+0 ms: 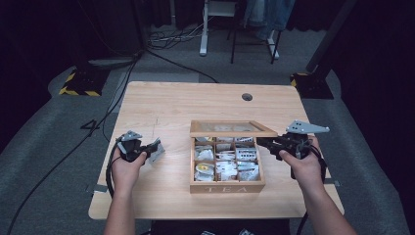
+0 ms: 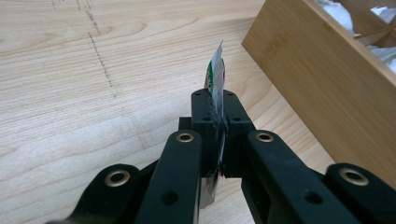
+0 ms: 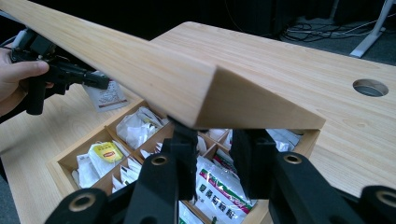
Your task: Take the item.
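Two grips are on right now, one for each hand. Your left gripper (image 2: 217, 119) has its jaws pinched tight on a tea sachet (image 2: 215, 74), held edge-up just above the table (image 1: 161, 103), out to the left of the tea box (image 1: 226, 186) and clear of its side wall. From the high view the sachet (image 1: 155, 151) pokes out past the jaws toward the box. It's a thin paper-and-foil packet, nearly weightless and floppy, so it will bend or swing if you move fast. You've got it near the middle of one edge, and that looks like the sensible place: a flat pinch across the sealed paper, not on the soft bulge where the bag sits. It may be a touch slippery, so I'd judge a firm squeeze is fine; nothing there crushes easily.

Your right gripper (image 3: 212, 154) is at the lid (image 3: 140, 65), jaws drawn narrow under its front right corner and propping it up over the compartments. I can't quite tell whether the pads clamp the wood or merely bear it. That lid is stiff, heavier wood on a hinge at the box's far edge, so expect it to drop if you let go.
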Available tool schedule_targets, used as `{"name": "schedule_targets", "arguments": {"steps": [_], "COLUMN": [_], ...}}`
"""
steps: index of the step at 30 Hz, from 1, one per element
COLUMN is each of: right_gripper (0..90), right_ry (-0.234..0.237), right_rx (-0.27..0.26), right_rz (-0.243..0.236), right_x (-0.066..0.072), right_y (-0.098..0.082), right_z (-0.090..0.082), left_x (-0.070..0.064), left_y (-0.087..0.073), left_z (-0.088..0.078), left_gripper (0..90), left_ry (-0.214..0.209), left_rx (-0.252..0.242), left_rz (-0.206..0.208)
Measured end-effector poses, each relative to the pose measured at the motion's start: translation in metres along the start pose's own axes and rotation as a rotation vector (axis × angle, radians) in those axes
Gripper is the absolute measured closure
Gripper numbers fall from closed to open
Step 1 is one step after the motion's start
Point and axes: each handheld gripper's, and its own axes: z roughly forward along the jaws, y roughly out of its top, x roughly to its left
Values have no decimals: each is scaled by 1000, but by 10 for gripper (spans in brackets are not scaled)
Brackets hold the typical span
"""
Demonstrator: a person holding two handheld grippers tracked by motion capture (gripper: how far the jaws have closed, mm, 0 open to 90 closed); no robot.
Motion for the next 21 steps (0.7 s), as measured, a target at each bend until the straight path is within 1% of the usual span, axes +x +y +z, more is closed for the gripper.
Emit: {"name": "schedule_targets", "arguments": {"steps": [2,5,7,11,12,13,17,21], "right_gripper": [713,711,711,710,710,710,710,710], "right_ry": [1,0,0,-2,-2,-1,2,1], "right_rx": [1,2,3,5,5,5,5,5], "right_rz": [0,0,-1,-3,-3,-3,-3,-2], "right_x": [0,0,0,0,0,0,-1,-1], "right_y": [0,0,0,0,0,0,0,0], "right_z": [0,0,1,1,1,1,1,2], "left_x": [0,0,0,-2,-2,-2,-2,-5], "left_y": [-1,0,0,1,1,2,2,4], "left_z": [0,0,1,3,3,3,0,-4], "left_gripper": [848,765,665,422,393,355,289,277], "left_ry": [8,34,50,115,132,139,172,184], "left_rx": [2,-4,-14,-17,-19,-21,-43,-78], "left_rz": [-1,10,22,34,39,39,39,47]}}
